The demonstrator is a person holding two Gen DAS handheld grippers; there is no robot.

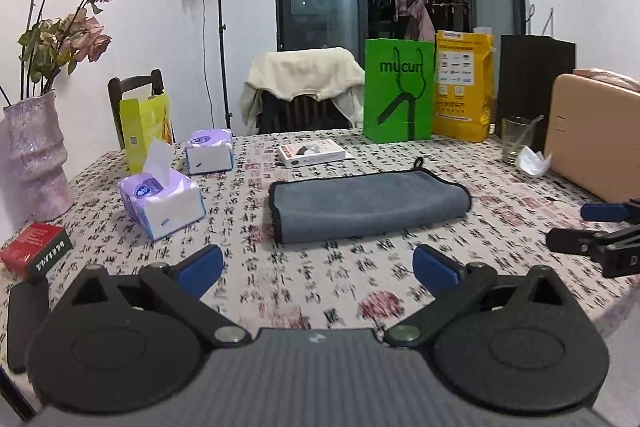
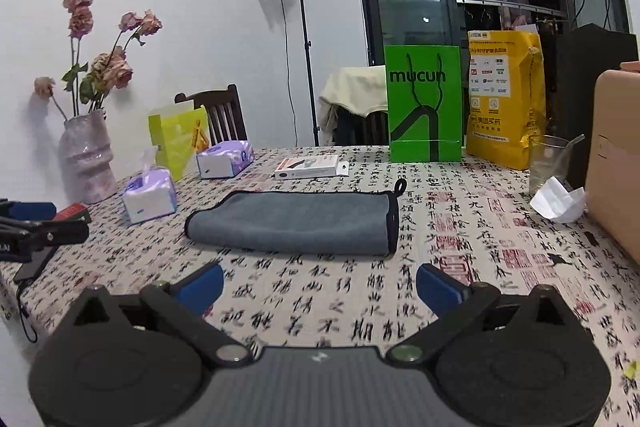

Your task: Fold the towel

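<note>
Nearest to us, our left tongs [image 1: 318,267] are spread wide with nothing between the blue pads, hovering over the bench [image 1: 320,291] on the near side of the towel [image 1: 368,207]. Our right tongs [image 2: 320,285] are just as wide apart and just as empty, also short of the towel's near edge. Neither touches the cloth.

The towel lies near the middle of the bench, grey with a dark binding. It already looks doubled over: one end is a soft rounded fold, the other shows bound edges stacked on each other, with a small hanging loop [image 2: 400,185] at the far corner of that bound end. It sits flat and fairly square, with no corner flapping loose.

We judge that at least one fold is done and the cloth has been let go. What is left is unclear from here: either one more fold to halve it again, or nothing beyond drawing back. If another fold is wanted, we would take the bound end at its two corners and carry it over to the rounded end.

Left of the towel stand two tissue packs [image 1: 160,197]. Beyond the towel lies a flat white box [image 1: 312,153], and farther still a green bag [image 1: 398,91].
</note>
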